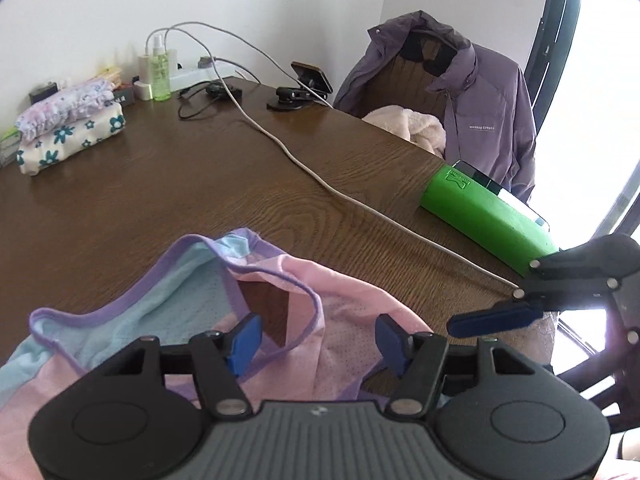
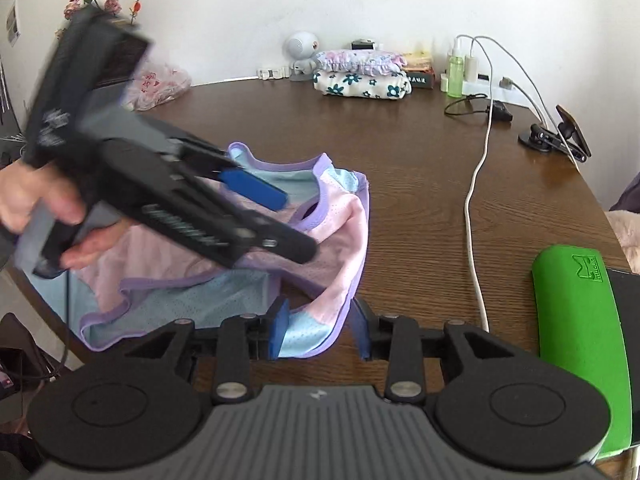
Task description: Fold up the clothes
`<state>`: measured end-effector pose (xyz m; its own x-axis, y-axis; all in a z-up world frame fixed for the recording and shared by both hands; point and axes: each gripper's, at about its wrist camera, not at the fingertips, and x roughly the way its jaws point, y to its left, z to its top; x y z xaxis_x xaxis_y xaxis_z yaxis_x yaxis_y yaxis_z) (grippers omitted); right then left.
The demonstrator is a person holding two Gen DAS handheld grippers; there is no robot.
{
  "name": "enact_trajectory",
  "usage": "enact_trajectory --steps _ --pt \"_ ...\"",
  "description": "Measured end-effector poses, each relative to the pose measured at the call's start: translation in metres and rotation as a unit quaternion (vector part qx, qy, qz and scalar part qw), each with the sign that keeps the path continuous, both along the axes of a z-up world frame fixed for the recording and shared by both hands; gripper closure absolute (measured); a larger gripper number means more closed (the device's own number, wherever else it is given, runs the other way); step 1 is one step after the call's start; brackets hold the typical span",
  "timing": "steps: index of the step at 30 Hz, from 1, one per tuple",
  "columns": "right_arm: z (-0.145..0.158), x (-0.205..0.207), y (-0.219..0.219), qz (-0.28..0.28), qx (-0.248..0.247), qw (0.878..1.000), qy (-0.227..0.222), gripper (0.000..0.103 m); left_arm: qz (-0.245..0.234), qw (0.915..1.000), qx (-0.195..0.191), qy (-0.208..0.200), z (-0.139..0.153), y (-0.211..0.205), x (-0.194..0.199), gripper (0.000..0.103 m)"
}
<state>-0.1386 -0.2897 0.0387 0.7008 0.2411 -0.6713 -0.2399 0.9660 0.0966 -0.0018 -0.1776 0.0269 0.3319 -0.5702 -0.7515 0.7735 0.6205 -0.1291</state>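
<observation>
A mesh vest [image 1: 188,280] in pink and pale blue with purple trim lies crumpled on the brown table [image 1: 160,200]. My left gripper [image 1: 319,344] hovers over it with its jaws apart. A purple-edged strap runs between the blue pads, which do not press on it. One blue finger [image 1: 492,320] of my right gripper reaches in from the right. In the right wrist view my right gripper [image 2: 320,330] stands open around the near corner of the vest [image 2: 340,240], with a gap at the right pad. A hand holds the blurred left gripper [image 2: 276,220] over the vest.
Two folded garments [image 2: 360,76] are stacked at the table's far edge beside bottles and a power strip. A white cable [image 2: 476,200] crosses the table. A green case [image 2: 576,340] lies to the right, and a purple jacket [image 1: 480,112] hangs on a chair beyond.
</observation>
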Motion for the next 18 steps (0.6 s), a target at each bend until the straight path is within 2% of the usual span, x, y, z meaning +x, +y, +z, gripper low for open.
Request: enact_trajectory --steps 1,2,3,4,8,10,15,18 --pt "0.0 -0.004 0.001 0.0 0.002 1.0 -0.004 0.069 -0.002 0.9998 -0.004 0.018 -0.003 -0.001 0.005 0.056" --pt "0.001 -0.007 0.0 0.0 0.01 1.0 -0.007 0.069 -0.003 0.9993 -0.008 0.035 -0.005 -0.003 0.011 0.067" --pt "0.001 -0.01 0.0 0.0 0.018 1.0 -0.01 0.069 0.003 0.999 -0.009 0.042 -0.006 -0.001 0.015 0.086" --pt "0.003 -0.012 0.0 0.002 0.024 1.0 -0.015 0.069 0.009 0.9986 -0.011 0.05 -0.006 0.001 0.019 0.098" --pt "0.009 -0.017 0.006 0.007 0.033 0.998 -0.049 0.07 0.029 0.9947 -0.045 0.088 0.001 0.02 0.03 0.101" --pt "0.006 -0.011 0.013 0.015 0.025 0.998 -0.05 0.07 0.034 0.9941 -0.046 0.092 0.006 0.028 0.034 0.101" --pt "-0.003 0.004 0.03 0.027 -0.054 0.995 -0.074 0.073 0.046 0.9936 -0.044 0.093 0.02 0.043 0.046 0.101" --pt "-0.009 0.016 0.035 0.051 -0.086 0.993 -0.067 0.078 0.045 0.994 -0.035 0.094 0.023 0.047 0.052 0.1"
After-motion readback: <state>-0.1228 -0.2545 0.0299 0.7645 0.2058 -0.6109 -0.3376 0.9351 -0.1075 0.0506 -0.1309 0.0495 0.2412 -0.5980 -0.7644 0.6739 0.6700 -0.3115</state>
